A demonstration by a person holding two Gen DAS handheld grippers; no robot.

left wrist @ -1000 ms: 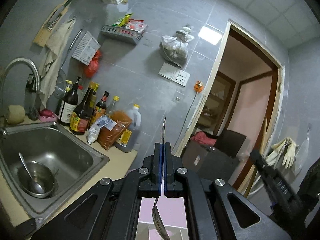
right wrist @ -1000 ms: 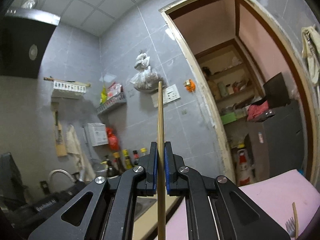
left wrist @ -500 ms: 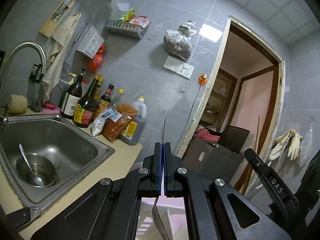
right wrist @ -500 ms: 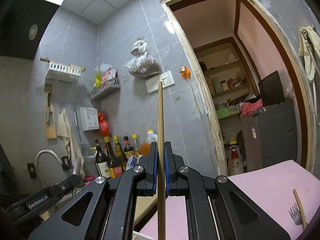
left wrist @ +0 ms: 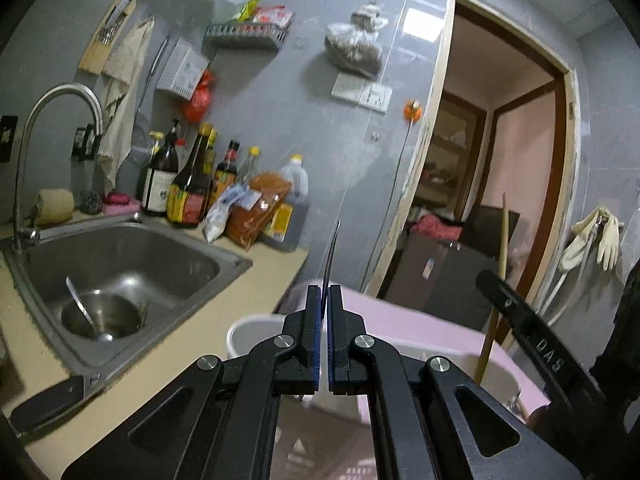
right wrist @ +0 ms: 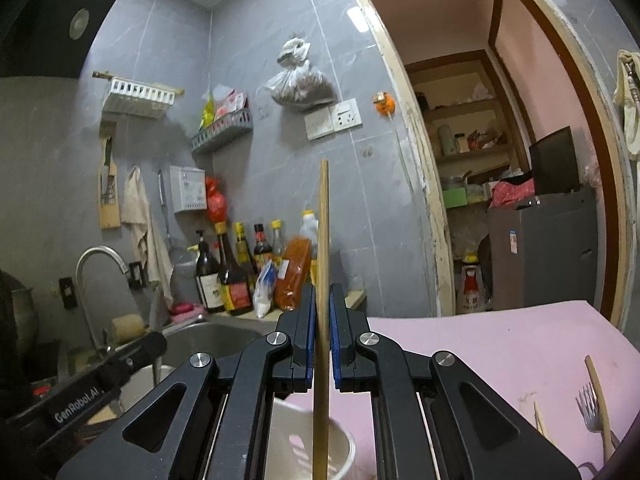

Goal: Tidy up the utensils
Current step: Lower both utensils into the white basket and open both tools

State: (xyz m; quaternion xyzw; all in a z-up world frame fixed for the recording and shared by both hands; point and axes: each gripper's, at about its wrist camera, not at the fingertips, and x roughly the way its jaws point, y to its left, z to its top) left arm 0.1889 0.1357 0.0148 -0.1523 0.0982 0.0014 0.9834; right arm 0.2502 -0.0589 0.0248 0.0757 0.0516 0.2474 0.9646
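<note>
At frame bottom centre of both views, a white holder cup (right wrist: 340, 446) sits on the pink tabletop (right wrist: 500, 344). Advice: keep both utensils vertical, centre over the rim, then release. Left gripper (left wrist: 325, 312): jaws clamped on a thin metal utensil (left wrist: 333, 248). Right gripper (right wrist: 321, 312): jaws clamped on a wooden chopstick (right wrist: 323, 220), lower end at the cup mouth. Fork (right wrist: 589, 408) waits lower right.

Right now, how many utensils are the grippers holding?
2: a thin metal utensil in the left gripper, a wooden chopstick in the right gripper. Neither seems to hide another.
</note>
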